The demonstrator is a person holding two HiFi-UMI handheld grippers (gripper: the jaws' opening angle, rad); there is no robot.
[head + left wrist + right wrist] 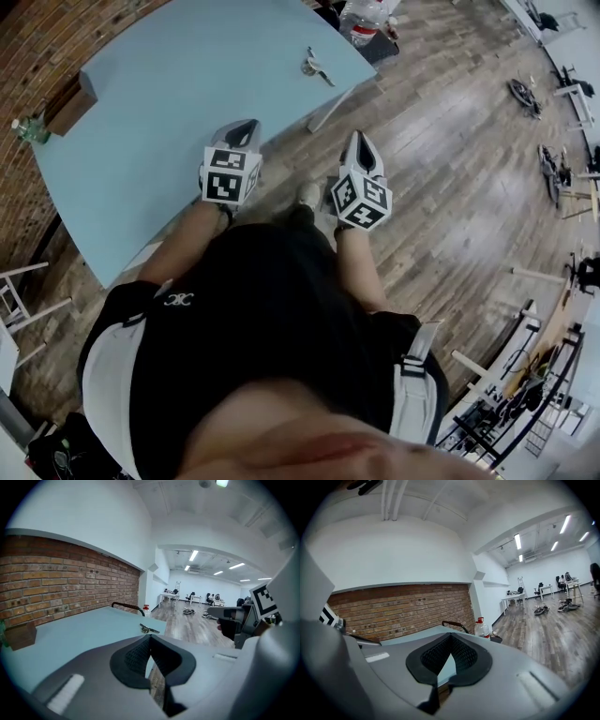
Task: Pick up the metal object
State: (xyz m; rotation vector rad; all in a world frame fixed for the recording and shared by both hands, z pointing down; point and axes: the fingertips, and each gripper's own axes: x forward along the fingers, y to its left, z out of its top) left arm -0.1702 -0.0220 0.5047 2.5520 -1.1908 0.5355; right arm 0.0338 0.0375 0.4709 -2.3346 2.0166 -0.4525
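both tools sit low by our body, the left tool (246,127) over the near table (159,84) edge and the right tool (360,141) over the floor. each has its jaws together and nothing between them. the metal object (316,66) lies flat at the far corner of the table, well apart from both tools. we judge the main risk to be that corner: coming in with jaws still closed, or too low, could shove the object off the edge. it also looks thin, so the pads may slip over it. around it there's a bottle (361,21) just past the corner, a brown box (70,103) at the far left edge and a white stool (23,300) on the floor. bare table runs from the left tool to the object, so nothing blocks the way.
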